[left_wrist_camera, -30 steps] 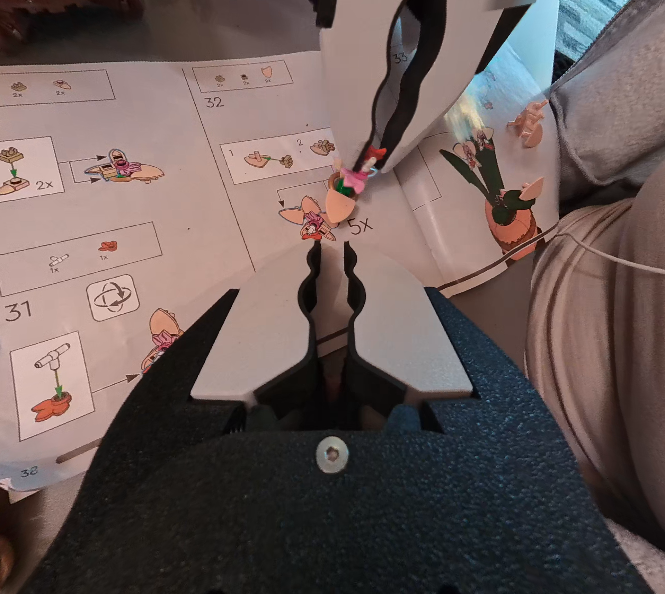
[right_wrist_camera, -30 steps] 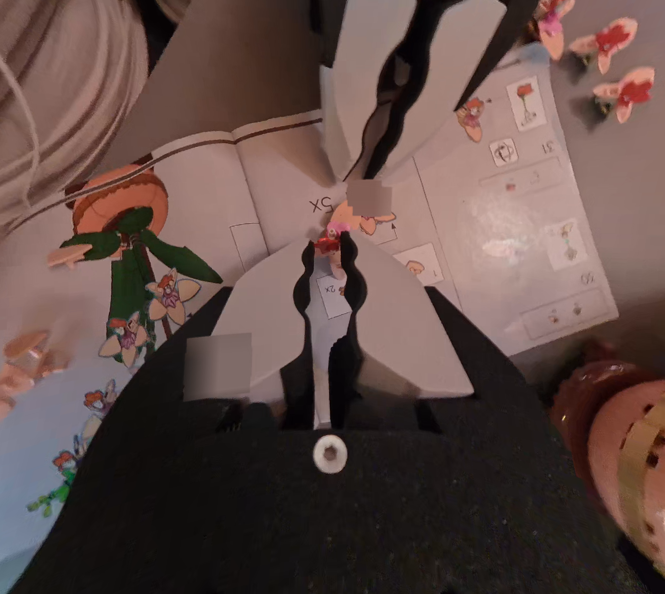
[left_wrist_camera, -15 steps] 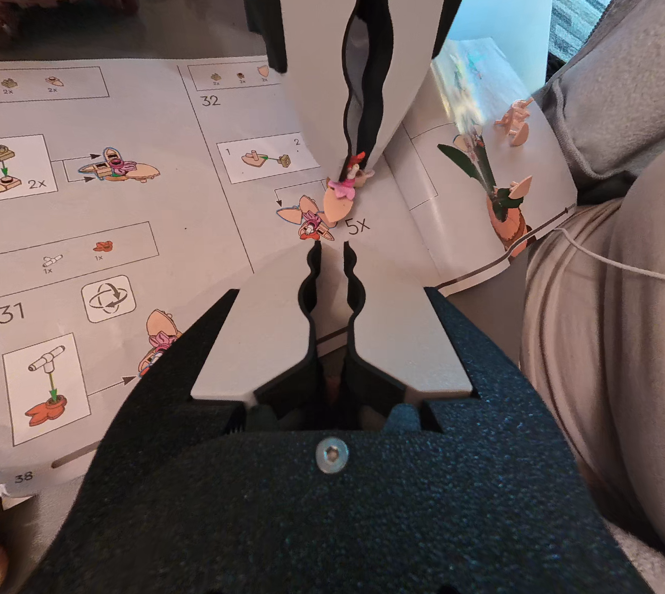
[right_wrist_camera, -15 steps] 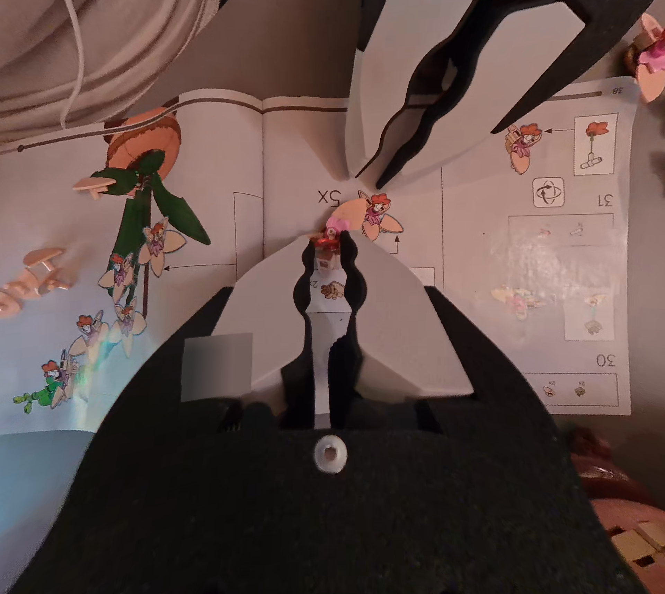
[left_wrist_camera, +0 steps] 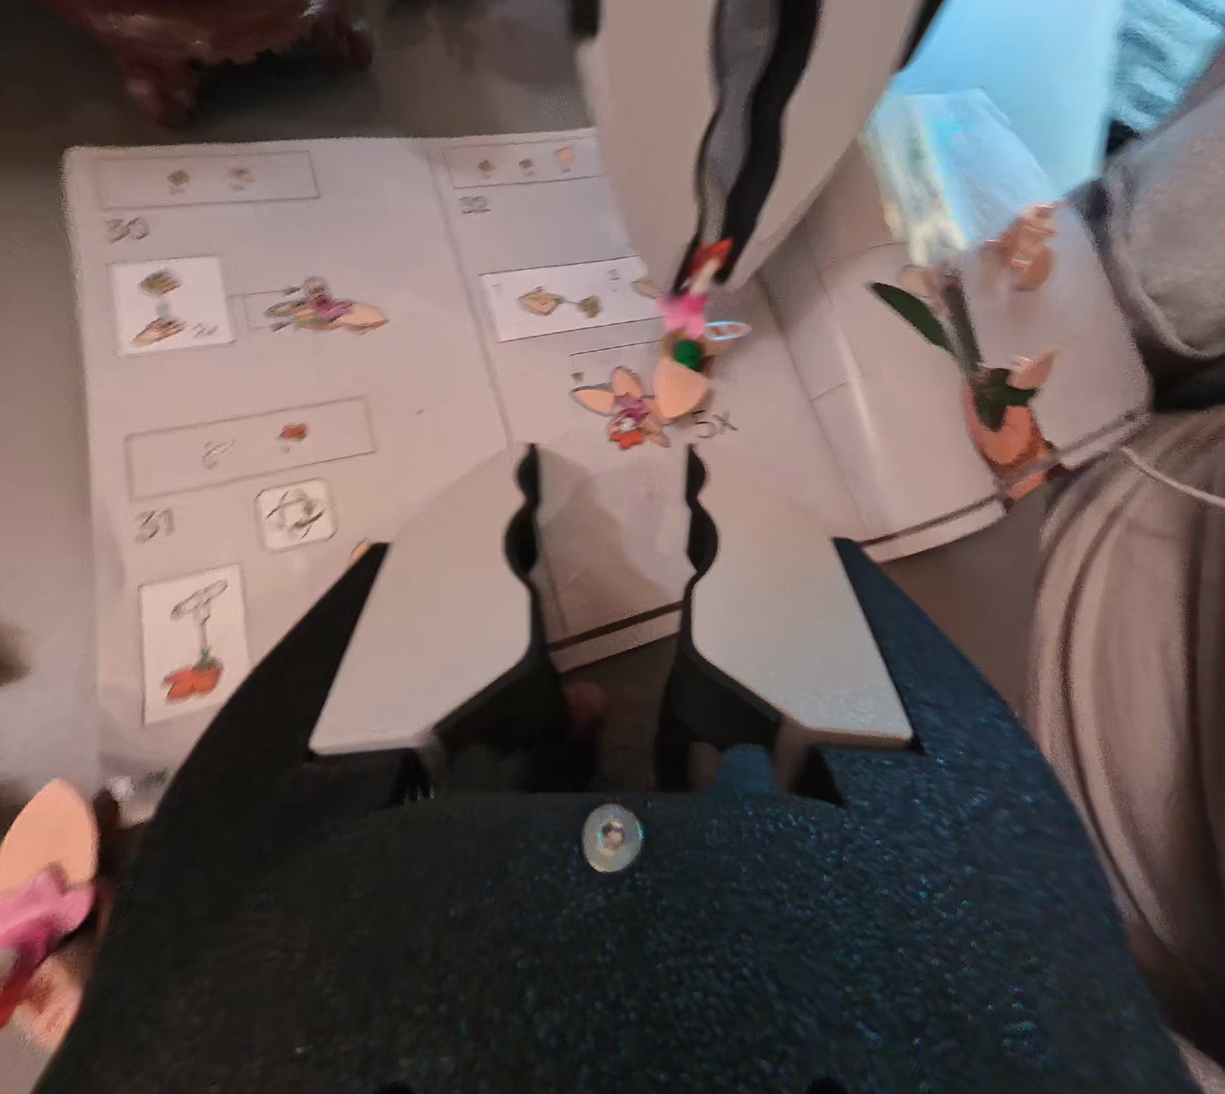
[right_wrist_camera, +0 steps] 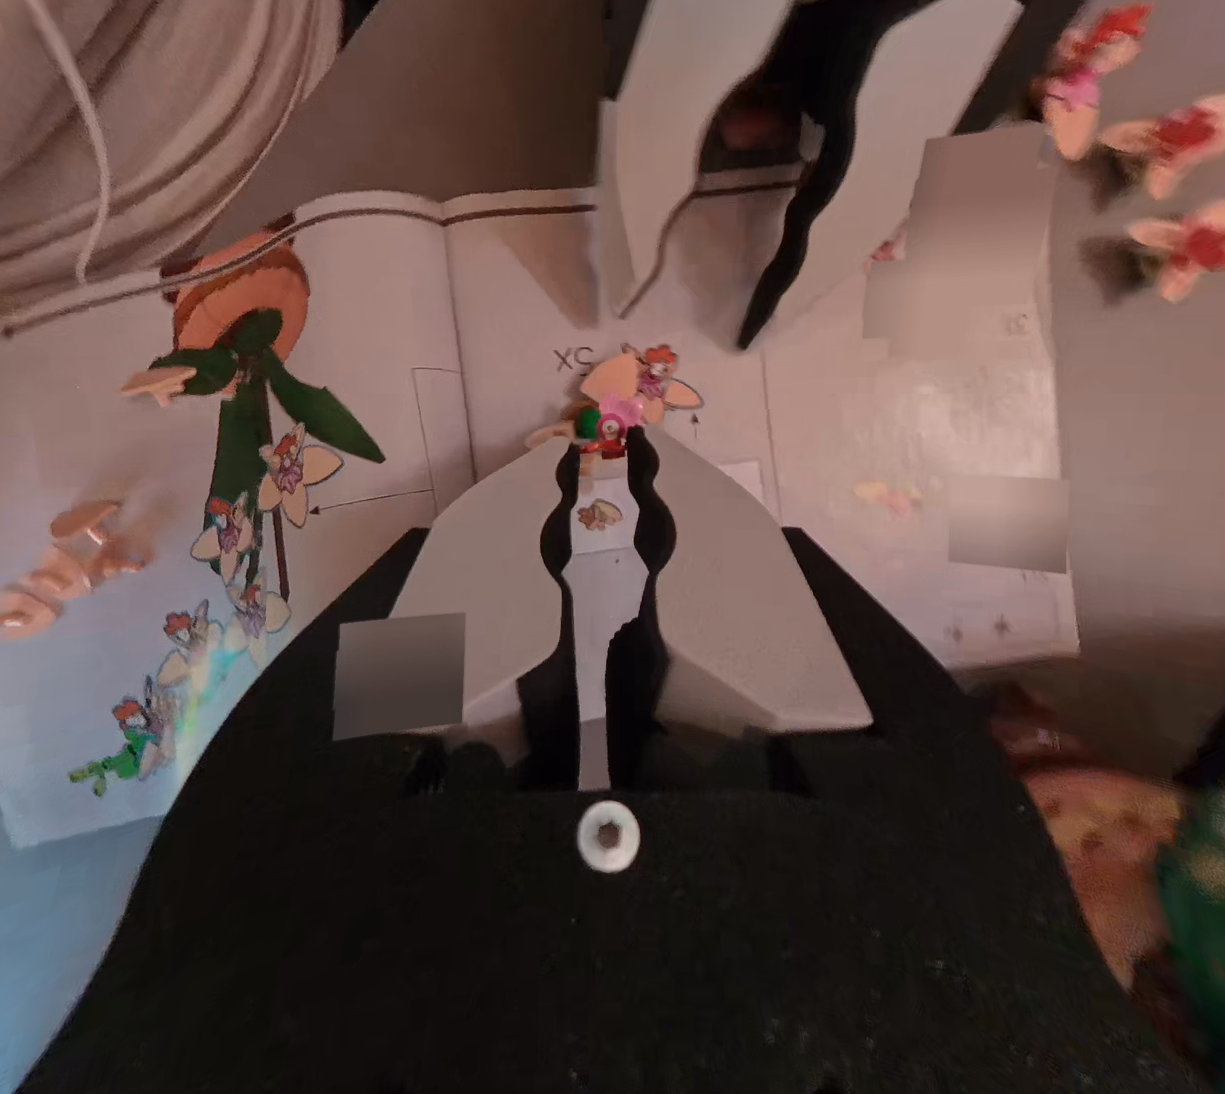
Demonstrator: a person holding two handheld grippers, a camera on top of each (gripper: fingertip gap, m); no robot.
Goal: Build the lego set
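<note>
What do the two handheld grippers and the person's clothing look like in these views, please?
Both the left gripper and the right gripper have a textured black body with a silver screw at its centre. Each carries two pale grey wedge-shaped fingers with wavy black inner edges. The person wears grey clothing crossed by a thin white cord.

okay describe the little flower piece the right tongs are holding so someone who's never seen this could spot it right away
Start at the open instruction booklet lying on the grey table. Above its middle pages, the right tongs pinch a small flower piece at their tips. Unlike the finished flowers lying loose on the table, it hangs in the air, showing a pink centre, a green stud and a tan petal.
</note>
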